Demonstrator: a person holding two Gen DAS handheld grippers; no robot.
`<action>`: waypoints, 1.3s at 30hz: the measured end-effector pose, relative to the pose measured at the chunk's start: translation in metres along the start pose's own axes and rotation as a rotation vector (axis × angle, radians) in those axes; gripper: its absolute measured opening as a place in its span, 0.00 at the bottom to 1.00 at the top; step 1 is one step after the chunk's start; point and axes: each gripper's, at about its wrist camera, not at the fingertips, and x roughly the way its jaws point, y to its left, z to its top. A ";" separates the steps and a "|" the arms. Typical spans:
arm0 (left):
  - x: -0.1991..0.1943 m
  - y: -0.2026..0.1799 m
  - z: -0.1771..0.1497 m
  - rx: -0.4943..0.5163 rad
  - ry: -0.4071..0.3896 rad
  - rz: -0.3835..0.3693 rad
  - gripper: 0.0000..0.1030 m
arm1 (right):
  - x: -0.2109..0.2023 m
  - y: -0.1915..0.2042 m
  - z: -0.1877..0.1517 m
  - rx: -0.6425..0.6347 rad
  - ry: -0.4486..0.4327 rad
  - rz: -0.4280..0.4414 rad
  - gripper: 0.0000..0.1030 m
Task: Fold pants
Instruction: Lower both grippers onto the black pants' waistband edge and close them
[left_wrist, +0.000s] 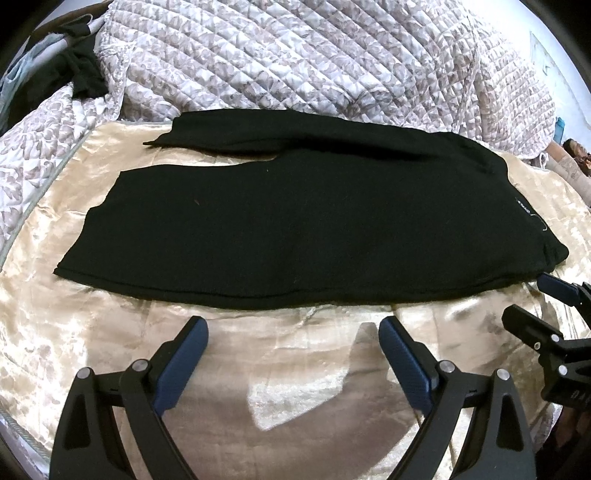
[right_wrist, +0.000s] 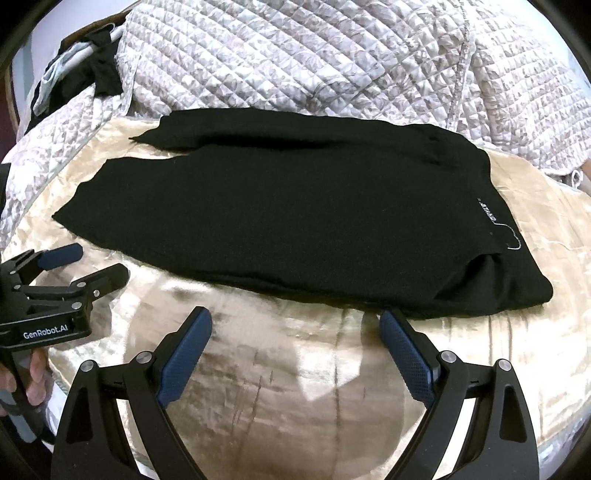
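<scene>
A: We're hovering both wide-open, empty: left gripper (left_wrist: 293, 332), right gripper (right_wrist: 295, 325). Black knit pants (left_wrist: 295, 221) lying flat on the shiny beige satin sheet (left_wrist: 295, 369), near edge just ahead.

B: Risk: we're pinching sheet along with hem, dragging both.

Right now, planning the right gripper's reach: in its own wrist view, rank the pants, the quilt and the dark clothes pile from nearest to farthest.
From the right gripper:
1. Black pants, just ahead on the beige sheet.
2. Quilt, bunched behind the pants.
3. Dark clothes pile, far back left.

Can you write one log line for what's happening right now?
left gripper: open, empty | right gripper: open, empty | black pants: flat on beige blanket, unfolded
</scene>
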 end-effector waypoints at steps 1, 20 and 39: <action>-0.002 0.002 0.000 -0.005 -0.005 -0.001 0.92 | -0.001 -0.001 0.001 0.006 -0.003 0.000 0.89; -0.008 0.080 0.001 -0.248 -0.032 0.040 0.92 | -0.019 -0.086 -0.013 0.295 -0.051 -0.037 0.78; 0.026 0.124 0.028 -0.485 -0.074 0.029 0.76 | 0.019 -0.178 -0.002 0.745 -0.120 0.123 0.50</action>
